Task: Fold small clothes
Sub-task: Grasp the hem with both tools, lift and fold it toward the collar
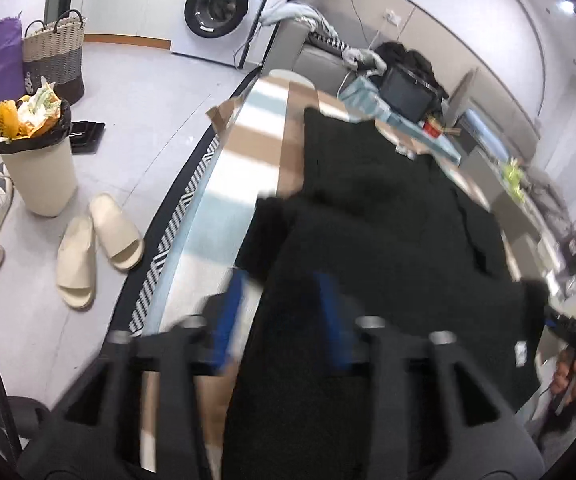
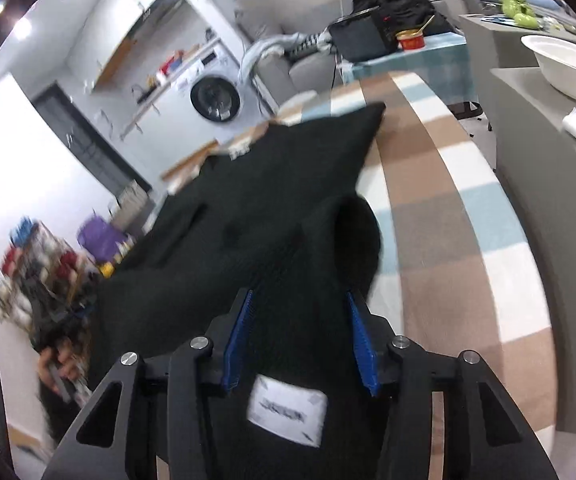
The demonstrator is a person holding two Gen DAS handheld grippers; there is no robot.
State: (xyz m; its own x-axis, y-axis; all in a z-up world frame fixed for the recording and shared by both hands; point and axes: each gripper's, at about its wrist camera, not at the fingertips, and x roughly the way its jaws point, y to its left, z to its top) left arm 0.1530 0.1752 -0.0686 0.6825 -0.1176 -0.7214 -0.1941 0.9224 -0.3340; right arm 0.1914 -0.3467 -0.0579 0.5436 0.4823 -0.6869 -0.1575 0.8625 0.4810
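Note:
A black garment (image 1: pixel 383 216) lies spread over a table with a brown, white and blue checked cloth (image 1: pixel 244 152). My left gripper (image 1: pixel 284 292) has its blue-padded fingers apart with the garment's near edge lying between them; the view is blurred. In the right wrist view the same black garment (image 2: pixel 272 200) is lifted and draped, with a white label (image 2: pixel 286 410) near the camera. My right gripper (image 2: pixel 299 312) has its blue pads (image 2: pixel 361 344) apart, with the garment's fabric between them. The other gripper and hand show at the right edge of the left wrist view (image 1: pixel 571 332).
On the floor left of the table are a full waste bin (image 1: pixel 40 160), cream slippers (image 1: pixel 96 244), shoes, a woven basket (image 1: pixel 54 52) and a washing machine (image 1: pixel 220 4). Beyond the table are a sofa, a dark monitor (image 1: pixel 405 92) and a white basin (image 2: pixel 567 64).

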